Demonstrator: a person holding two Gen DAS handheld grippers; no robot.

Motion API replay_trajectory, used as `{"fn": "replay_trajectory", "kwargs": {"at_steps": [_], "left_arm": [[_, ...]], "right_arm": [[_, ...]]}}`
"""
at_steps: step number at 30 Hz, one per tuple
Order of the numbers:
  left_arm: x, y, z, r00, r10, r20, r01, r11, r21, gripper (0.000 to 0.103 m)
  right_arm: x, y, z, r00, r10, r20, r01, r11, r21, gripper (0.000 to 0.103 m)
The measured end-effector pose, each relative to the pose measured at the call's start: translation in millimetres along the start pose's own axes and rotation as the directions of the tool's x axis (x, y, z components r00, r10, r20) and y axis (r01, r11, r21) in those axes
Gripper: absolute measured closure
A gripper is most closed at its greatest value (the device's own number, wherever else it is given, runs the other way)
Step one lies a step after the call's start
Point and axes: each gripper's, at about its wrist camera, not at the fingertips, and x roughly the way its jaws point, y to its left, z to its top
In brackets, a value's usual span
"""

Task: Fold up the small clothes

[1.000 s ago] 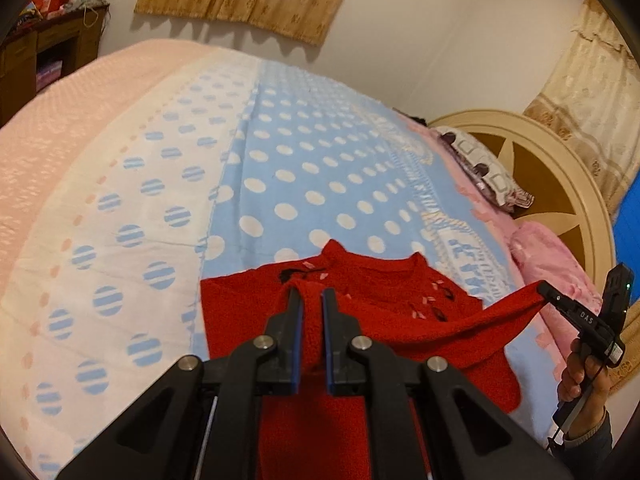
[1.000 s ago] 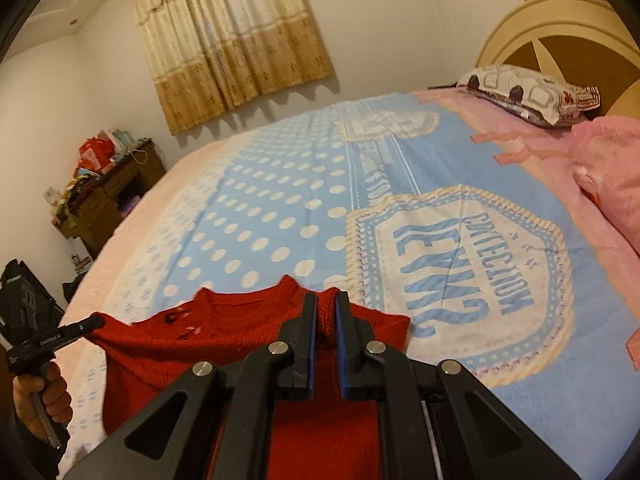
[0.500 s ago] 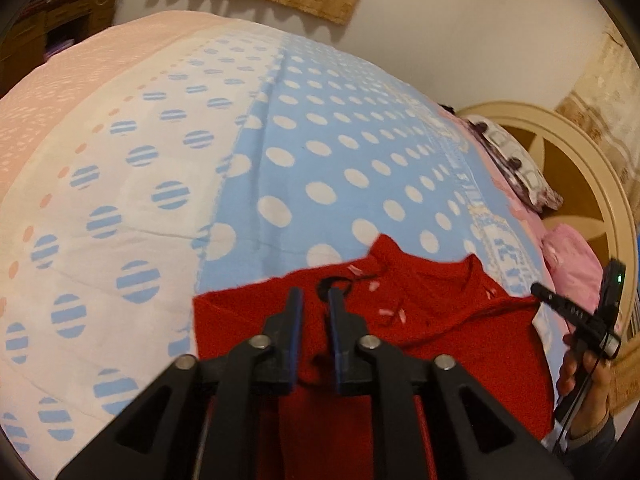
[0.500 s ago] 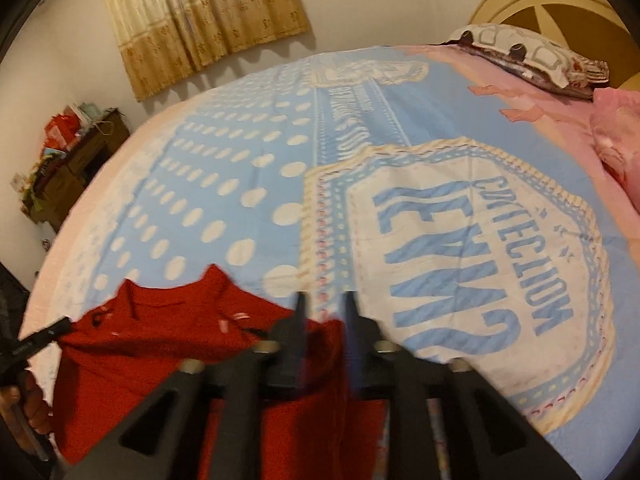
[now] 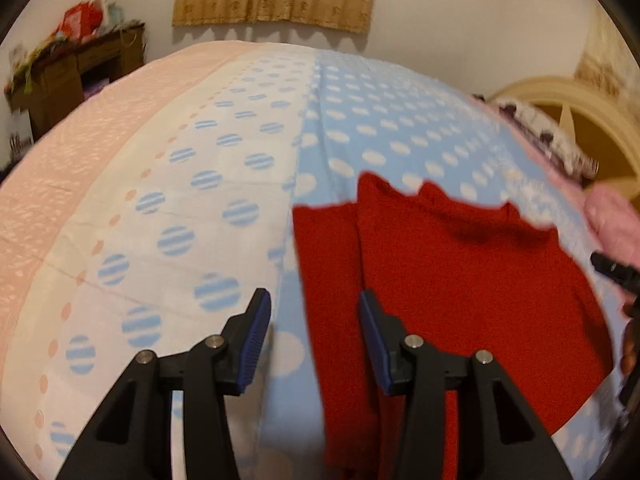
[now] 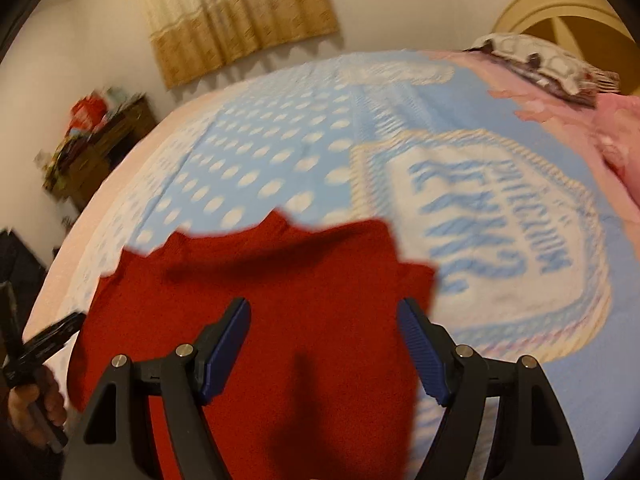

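Note:
A small red knitted sweater [image 5: 460,276] lies flat on the bed, back side up; it also shows in the right wrist view [image 6: 260,300]. My left gripper [image 5: 314,336] is open and empty, just above the sweater's left edge. My right gripper [image 6: 324,350] is open and empty, above the sweater's right part. The tip of the right gripper [image 5: 612,270] shows at the right edge of the left wrist view, and the left gripper [image 6: 44,344] shows at the left edge of the right wrist view. Both views are blurred.
The bed has a blue polka-dot cover [image 5: 380,120] with a white and pink band [image 5: 120,200] on the left and a printed badge [image 6: 500,220]. A pillow [image 6: 536,60], pink cloth [image 6: 620,140], headboard [image 5: 576,120] and wooden cabinet [image 5: 68,76] surround it.
Both grippers have opened and let go of the red sweater. The sweater now lies flat on the bed, folded over with its decorated front hidden.

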Motion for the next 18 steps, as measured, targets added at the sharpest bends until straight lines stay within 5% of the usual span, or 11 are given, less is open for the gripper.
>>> {"fn": "replay_trajectory", "kwargs": {"at_steps": [6,9,16,18], "left_arm": [[-10,-15,-21,0.999,0.042,0.007,-0.042,0.998,0.05,0.055],[-17,-24,-42,0.996,0.086,0.027,-0.088,0.989,0.122,0.055],[-32,-12,-53,0.991,0.127,0.043,-0.131,0.986,0.103,0.044],[-33,-10,-59,0.991,0.134,0.029,-0.136,0.986,0.099,0.044]], "right_arm": [[4,45,-44,0.994,0.031,-0.105,-0.045,0.99,-0.132,0.027],[9,58,-73,0.989,-0.036,-0.143,0.001,0.972,-0.234,0.027],[-18,67,-83,0.996,-0.061,-0.065,0.041,0.963,-0.268,0.027],[-8,75,-92,0.989,-0.093,-0.114,0.052,0.947,-0.316,0.027]]}}
